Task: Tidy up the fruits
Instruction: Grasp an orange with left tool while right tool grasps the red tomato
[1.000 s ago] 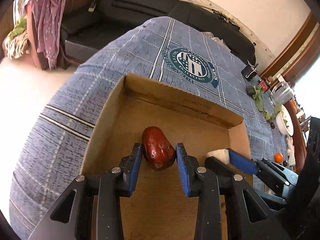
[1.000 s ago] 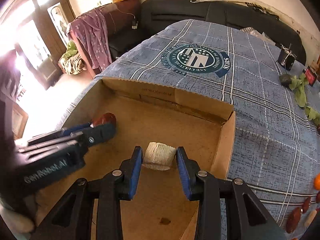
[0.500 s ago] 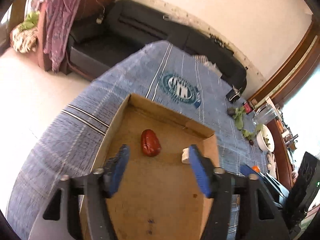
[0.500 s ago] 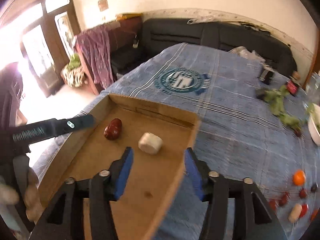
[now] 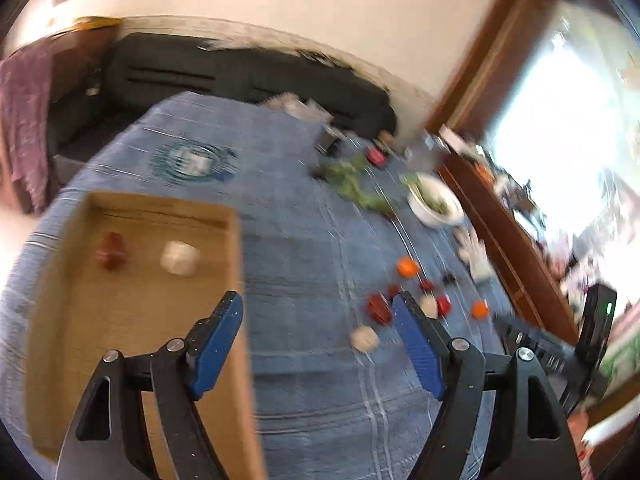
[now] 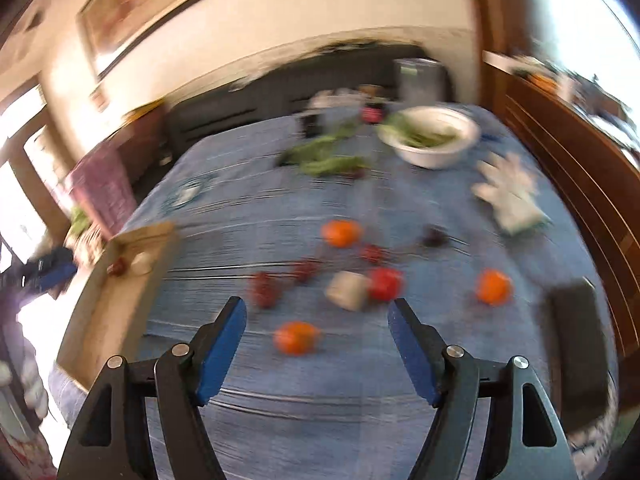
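A cardboard box (image 5: 236, 264) on the blue cloth holds a red date (image 5: 112, 254) and a white fruit piece (image 5: 180, 258); the box also shows at the left of the right wrist view (image 6: 120, 304). My left gripper (image 5: 320, 336) is open and empty, high above the box's right edge. My right gripper (image 6: 316, 336) is open and empty above loose fruit: small oranges (image 6: 297, 338), (image 6: 341, 233), (image 6: 494, 287), red dates (image 6: 265, 289), a white piece (image 6: 347, 290) and a red fruit (image 6: 386, 283). Both views are blurred.
A white bowl of greens (image 6: 430, 136) and loose green leaves (image 6: 324, 158) lie at the far side. A white glove (image 6: 510, 196) lies at right and a black device (image 6: 578, 356) at the near right. A dark sofa (image 5: 240, 76) stands beyond the table.
Both grippers let go of their fruit in the box, opened wide, rose and swung right toward the loose fruit. The date and white piece stay in the box.
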A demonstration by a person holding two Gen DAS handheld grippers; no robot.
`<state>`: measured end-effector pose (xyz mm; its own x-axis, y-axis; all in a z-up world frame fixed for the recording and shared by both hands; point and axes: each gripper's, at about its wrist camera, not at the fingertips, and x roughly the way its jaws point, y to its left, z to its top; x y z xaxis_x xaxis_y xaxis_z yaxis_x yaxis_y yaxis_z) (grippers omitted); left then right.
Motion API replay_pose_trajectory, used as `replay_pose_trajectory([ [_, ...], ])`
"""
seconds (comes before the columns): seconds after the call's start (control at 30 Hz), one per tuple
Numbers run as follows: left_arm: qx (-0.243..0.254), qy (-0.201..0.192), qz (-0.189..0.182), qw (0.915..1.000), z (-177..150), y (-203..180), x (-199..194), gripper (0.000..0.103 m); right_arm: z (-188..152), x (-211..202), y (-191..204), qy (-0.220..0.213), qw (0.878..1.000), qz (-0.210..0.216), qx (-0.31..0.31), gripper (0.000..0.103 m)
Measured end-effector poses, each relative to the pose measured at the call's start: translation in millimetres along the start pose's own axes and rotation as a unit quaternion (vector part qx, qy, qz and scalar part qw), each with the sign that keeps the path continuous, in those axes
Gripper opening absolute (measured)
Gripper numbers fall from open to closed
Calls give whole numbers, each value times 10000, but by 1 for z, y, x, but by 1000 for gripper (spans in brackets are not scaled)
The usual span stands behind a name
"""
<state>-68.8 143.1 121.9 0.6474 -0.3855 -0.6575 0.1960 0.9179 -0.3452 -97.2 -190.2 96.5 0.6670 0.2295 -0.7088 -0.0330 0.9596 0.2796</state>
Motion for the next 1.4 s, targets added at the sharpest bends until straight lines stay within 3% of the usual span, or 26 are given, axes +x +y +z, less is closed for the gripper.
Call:
replay_pose_trajectory([
  [0.13,335,367,-221,9985,-23,-37,33,76,-8,3,-39,57,9991,-64,422,78],
  [0.33,1018,723,-419,9913,-52,-85,75,76,-3,29,-57,140,9981,-66,602,77],
  [0.4,1177,779,-504,9887,-57,-97,88,76,0,37,-60,137,9981,-22,606,73],
  [0.53,1379,844,-497,9856,-63,-116,114,67,12,64,-58,191,9978,101,632,65],
  [0.67,1465,888,-337,9846,-62,-124,139,66,19,90,-58,329,9968,214,703,60],
  [0.8,1407,1070,-394,9835,-64,-125,157,53,18,107,-59,478,9962,213,700,57],
  [1.0,1357,1001,-358,9850,-67,-126,165,49,18,114,-55,448,9969,156,632,57],
  [1.07,1418,968,-222,9849,-68,-128,166,26,17,115,-49,450,9974,196,528,49],
  [1.13,1447,975,-212,9844,-68,-128,165,26,16,113,-43,411,9981,202,412,33],
  [1.4,946,811,-539,9907,-61,-108,122,26,10,94,-40,370,9976,352,460,31],
])
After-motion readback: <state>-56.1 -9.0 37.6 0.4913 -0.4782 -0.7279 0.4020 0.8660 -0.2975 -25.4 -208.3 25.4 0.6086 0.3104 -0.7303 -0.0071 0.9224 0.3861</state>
